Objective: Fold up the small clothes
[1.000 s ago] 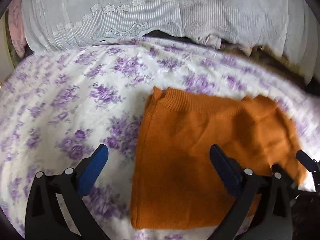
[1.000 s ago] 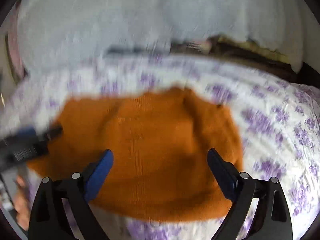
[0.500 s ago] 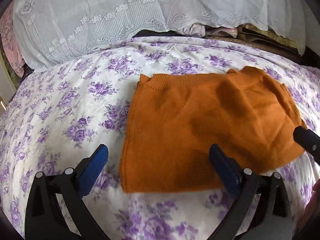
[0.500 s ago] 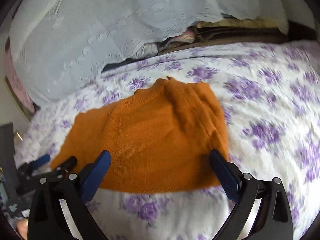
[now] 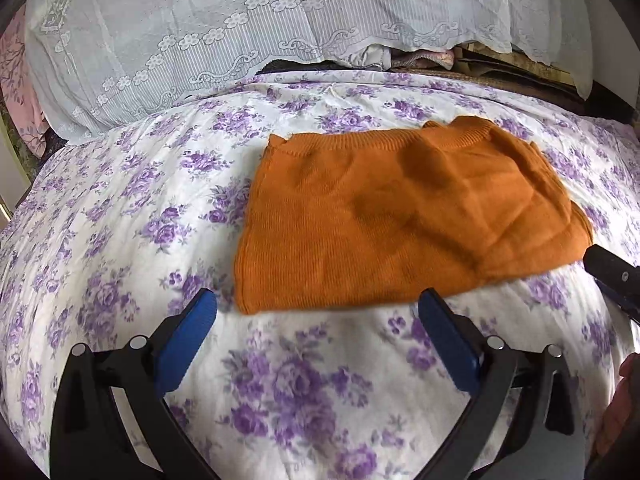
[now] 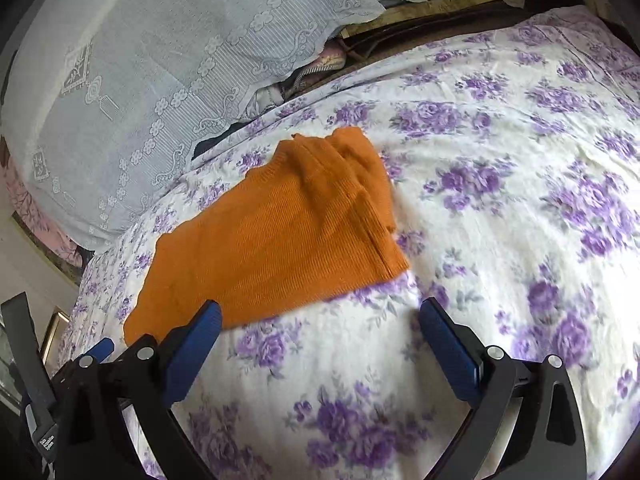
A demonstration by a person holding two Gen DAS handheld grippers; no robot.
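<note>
Orange knitted sweater [image 5: 400,216], folded into a rough rectangle; lying flat on the purple-flowered bedsheet [image 5: 140,216], well short of the lace-covered pillows behind; ribbed neckline at the far edge, turned away from the cameras; near hem straight, left side edge neat; right side uneven, with a folded layer of sleeve lapped over the body; shallow creases across the top; fine vertical ribbing in the knit.

The sweater [image 5: 400,216] is matt ribbed knit, soft and slightly creased. It lies on a bedsheet [image 5: 120,216] of thin, wrinkled printed cloth. At the sheet's far edge hangs sheer lace [image 5: 200,32]. Gripper pads [image 5: 186,334] look like ridged matt rubber on smooth black plastic.
</note>
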